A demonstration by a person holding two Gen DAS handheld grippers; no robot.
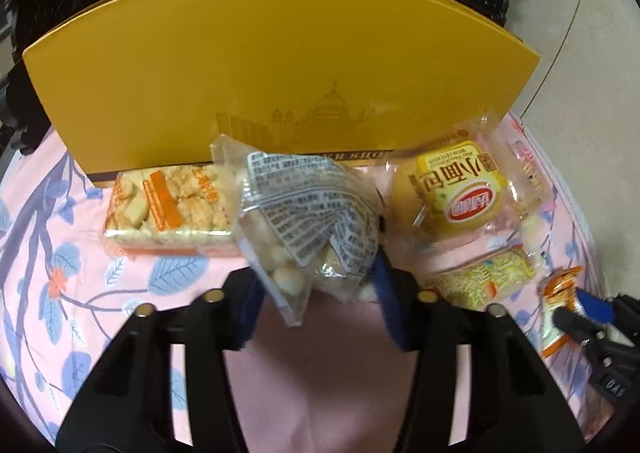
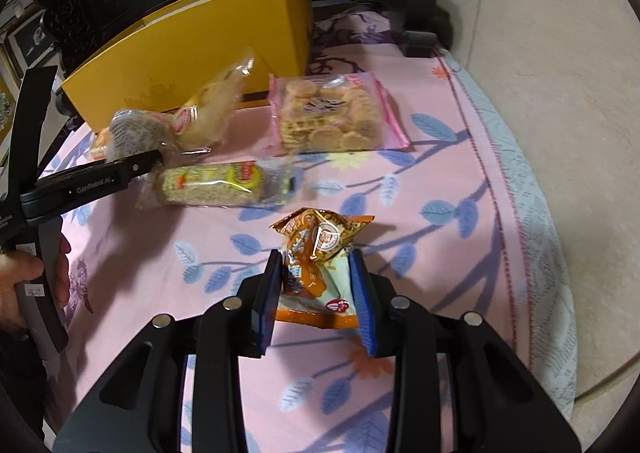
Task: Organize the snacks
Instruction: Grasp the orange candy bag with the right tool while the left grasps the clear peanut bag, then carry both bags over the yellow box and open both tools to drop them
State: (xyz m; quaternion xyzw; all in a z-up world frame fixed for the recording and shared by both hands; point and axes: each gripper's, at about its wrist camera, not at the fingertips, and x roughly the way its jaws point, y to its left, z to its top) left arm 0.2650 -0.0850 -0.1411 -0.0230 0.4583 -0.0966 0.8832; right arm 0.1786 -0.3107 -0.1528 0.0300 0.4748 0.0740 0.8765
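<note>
Gripping a clear puff bag (image 1: pixel 308 221) in left tool (image 1: pixel 316 293); right tool (image 2: pixel 316 293) clamping orange packet (image 2: pixel 316 253)

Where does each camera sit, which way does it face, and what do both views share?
Left wrist: on the left gripper, facing the yellow box; its fingers pinch a clear snack bag.
Right wrist: on the right gripper, facing the tablecloth; its fingers hold an orange packet; a hand shows.
Shared: box, bread roll, noodle pack.
</note>
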